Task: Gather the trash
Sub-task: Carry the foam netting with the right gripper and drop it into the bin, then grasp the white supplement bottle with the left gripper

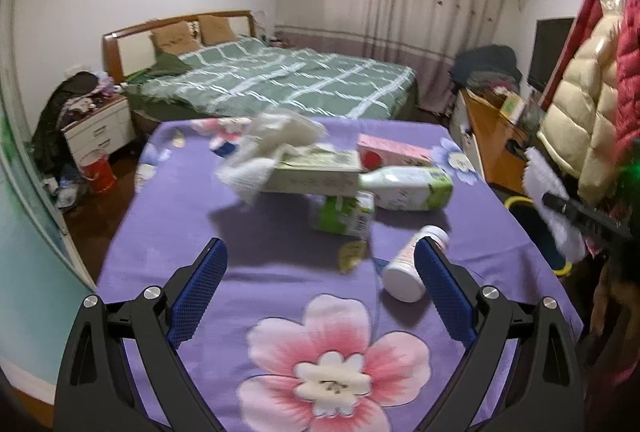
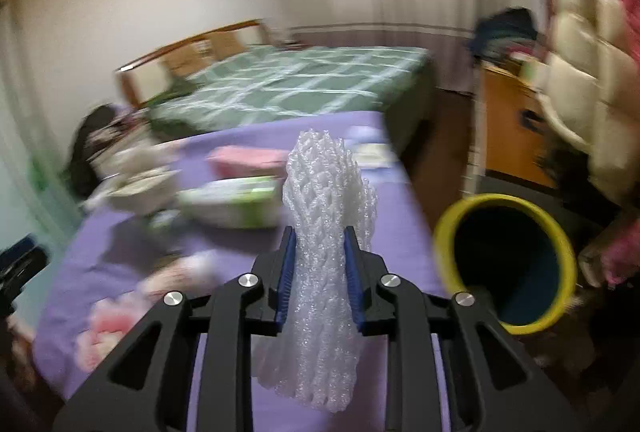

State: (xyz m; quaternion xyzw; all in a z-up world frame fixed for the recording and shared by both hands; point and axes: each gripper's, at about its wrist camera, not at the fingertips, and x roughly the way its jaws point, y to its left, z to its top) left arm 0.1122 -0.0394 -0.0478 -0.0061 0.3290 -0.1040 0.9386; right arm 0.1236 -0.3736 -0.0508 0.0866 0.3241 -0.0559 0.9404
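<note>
My right gripper (image 2: 319,244) is shut on a white foam net sleeve (image 2: 326,200) and holds it above the purple flowered tablecloth (image 2: 120,252), left of a yellow-rimmed trash bin (image 2: 452,228). The same sleeve (image 1: 554,200) shows at the far right of the left wrist view, in the right gripper. My left gripper (image 1: 322,264) is open and empty above the cloth (image 1: 280,244). Ahead of it lie a small white bottle (image 1: 408,268), a yellow scrap (image 1: 352,252), a green carton (image 1: 346,214), a white-and-green bottle (image 1: 408,186), a long box (image 1: 316,172), a pink carton (image 1: 394,150) and crumpled white bags (image 1: 276,144).
A bed with a green checked cover (image 1: 280,80) lies beyond the table. A nightstand (image 1: 100,128) and a red bucket (image 1: 96,172) stand at the left. An orange cabinet (image 1: 492,136) and hanging coats (image 1: 588,104) are at the right. The bin rim (image 1: 520,201) is just off the table's right edge.
</note>
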